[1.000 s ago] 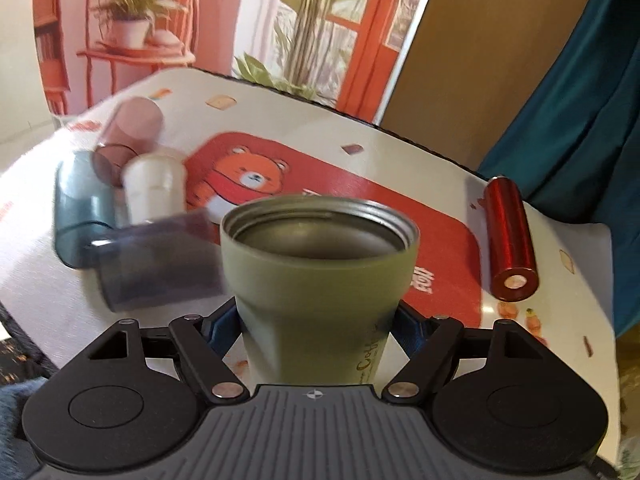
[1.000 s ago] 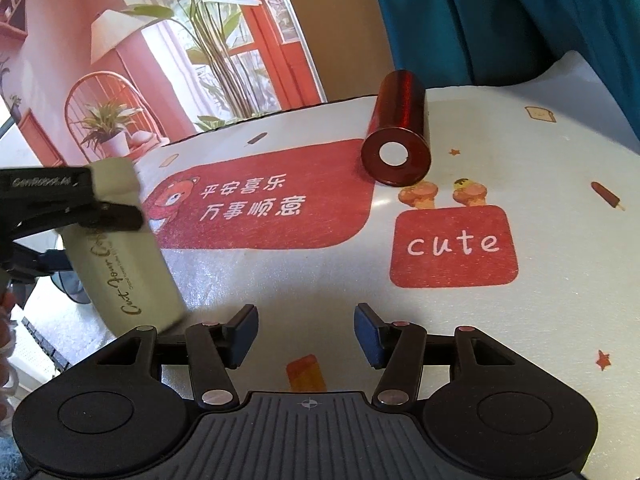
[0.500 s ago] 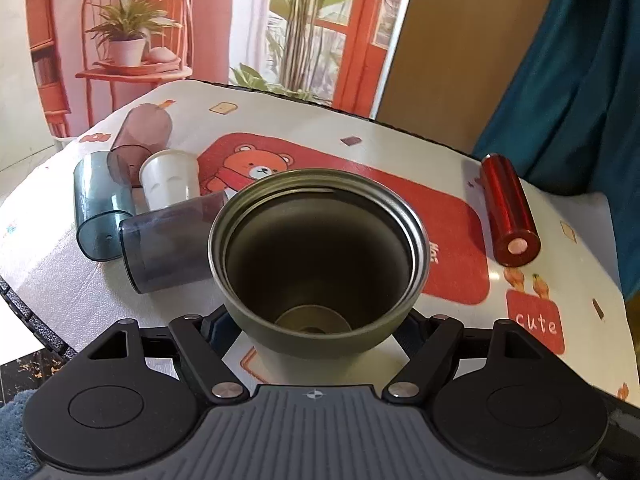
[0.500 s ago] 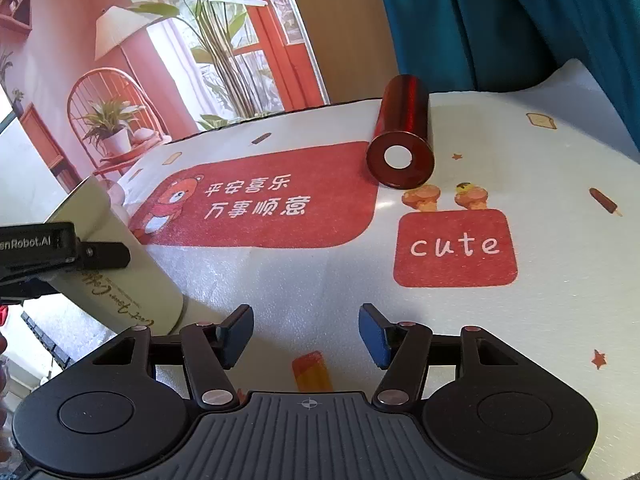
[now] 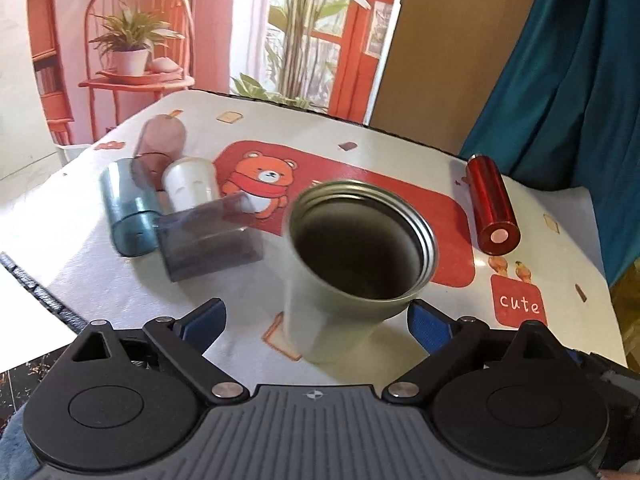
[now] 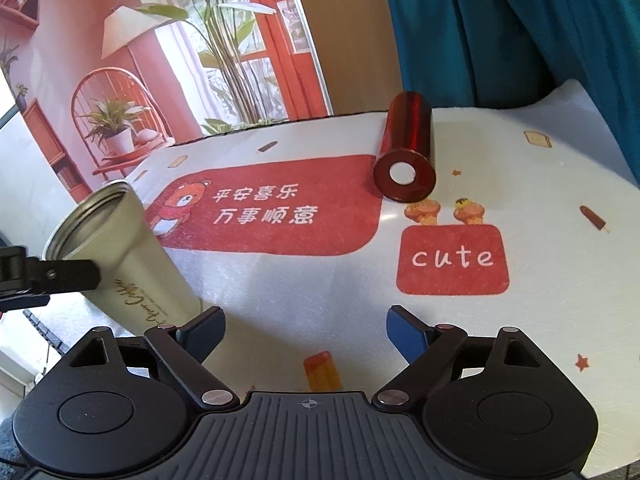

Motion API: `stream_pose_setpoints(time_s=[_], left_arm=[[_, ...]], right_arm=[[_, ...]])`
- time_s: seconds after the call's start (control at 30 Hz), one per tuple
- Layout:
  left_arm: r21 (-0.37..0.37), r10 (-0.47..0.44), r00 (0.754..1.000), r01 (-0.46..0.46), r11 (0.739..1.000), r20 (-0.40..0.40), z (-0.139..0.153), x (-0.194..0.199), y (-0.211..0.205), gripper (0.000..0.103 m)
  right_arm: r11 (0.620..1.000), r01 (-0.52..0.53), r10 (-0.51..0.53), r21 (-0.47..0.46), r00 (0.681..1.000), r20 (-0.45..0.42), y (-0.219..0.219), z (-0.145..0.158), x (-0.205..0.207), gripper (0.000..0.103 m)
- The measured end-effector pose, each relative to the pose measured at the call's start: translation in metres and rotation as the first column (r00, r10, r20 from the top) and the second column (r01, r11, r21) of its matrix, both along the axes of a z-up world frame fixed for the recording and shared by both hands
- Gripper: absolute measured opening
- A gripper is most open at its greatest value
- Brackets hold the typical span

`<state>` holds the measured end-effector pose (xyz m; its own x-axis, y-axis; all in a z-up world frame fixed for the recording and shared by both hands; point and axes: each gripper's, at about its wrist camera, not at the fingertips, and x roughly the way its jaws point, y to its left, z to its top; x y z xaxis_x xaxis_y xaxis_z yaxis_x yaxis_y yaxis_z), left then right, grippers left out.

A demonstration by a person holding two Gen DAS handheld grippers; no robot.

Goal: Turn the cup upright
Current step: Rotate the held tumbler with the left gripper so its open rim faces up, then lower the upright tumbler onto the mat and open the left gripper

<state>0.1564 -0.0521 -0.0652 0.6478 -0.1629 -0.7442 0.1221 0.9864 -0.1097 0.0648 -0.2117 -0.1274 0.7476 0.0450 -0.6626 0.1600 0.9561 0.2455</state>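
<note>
— Since half a second ago your left gripper (image 5: 316, 316) has let go: its jaws, which were closed around the olive cup (image 5: 352, 268), now stand wide apart with bare cloth showing on either side of the cup's base.

— Where is the cup now?

— You have it mouth-up on the surface (image 5: 80, 280), near the front edge, just ahead of your left jaws and between them without touching either blue pad. It looks slightly tilted and is motion-blurred in your left view, so whether it has settled flat cannot be told. From your right camera the same cup (image 6: 120, 256) sits toward the front-left corner, its gold lettering facing you, with a black finger (image 6: 60, 274) of your left gripper crossing in front of it.

— And your right side?

— Your right gripper (image 6: 304, 326) hovers over the printed cloth with its jaws apart and nothing between them.

— What else do you see?

— A red cylinder (image 5: 492, 206) lies on its side toward the back-right corner, well apart from the cup. Toward the left edge there is a cluster: a teal tumbler (image 5: 128, 212), a smoky grey tumbler (image 5: 208, 244) and a pinkish tumbler (image 5: 160, 140) all lying down, and a white cup (image 5: 190, 184) among them.
</note>
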Motion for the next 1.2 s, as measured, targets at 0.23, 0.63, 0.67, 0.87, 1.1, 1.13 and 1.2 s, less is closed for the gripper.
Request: stream_pose_setpoints(time_s=[0.23, 0.63, 0.67, 0.87, 1.1, 1.13, 1.2], left_arm=[[0.018, 0.000, 1.000, -0.001, 1.000, 0.024, 0.023, -0.029, 0.028, 0.103], [0.048, 0.031, 0.999, -0.033, 0.998, 0.040, 0.066, -0.076, 0.072, 0.103], [0.052, 0.033, 0.998, -0.035, 0.998, 0.045, 0.071, -0.078, 0.075, 0.103], [0.129, 0.051, 0.992, -0.065, 0.990, 0.115, 0.103, -0.092, 0.094, 0.103], [0.167, 0.071, 0.992, -0.087, 0.982, 0.103, 0.094, -0.116, 0.091, 0.103], [0.161, 0.074, 0.993, -0.088, 0.983, 0.089, 0.090, -0.120, 0.089, 0.103], [0.144, 0.082, 0.994, -0.092, 0.985, 0.076, 0.083, -0.128, 0.087, 0.103]], right_arm=[[0.998, -0.035, 0.035, -0.043, 0.999, 0.003, 0.011, 0.031, -0.014, 0.103], [0.992, -0.091, 0.091, -0.083, 0.996, -0.007, 0.042, 0.080, -0.055, 0.103], [0.992, -0.093, 0.093, -0.086, 0.996, -0.005, 0.044, 0.083, -0.058, 0.103], [0.992, -0.077, 0.079, -0.099, 0.997, 0.018, 0.056, 0.102, -0.077, 0.103], [0.989, -0.051, 0.055, -0.141, 0.998, 0.030, 0.063, 0.103, -0.096, 0.103], [0.988, -0.047, 0.053, -0.149, 0.998, 0.036, 0.064, 0.103, -0.099, 0.103], [0.984, -0.037, 0.046, -0.174, 0.998, 0.050, 0.065, 0.103, -0.105, 0.103]])
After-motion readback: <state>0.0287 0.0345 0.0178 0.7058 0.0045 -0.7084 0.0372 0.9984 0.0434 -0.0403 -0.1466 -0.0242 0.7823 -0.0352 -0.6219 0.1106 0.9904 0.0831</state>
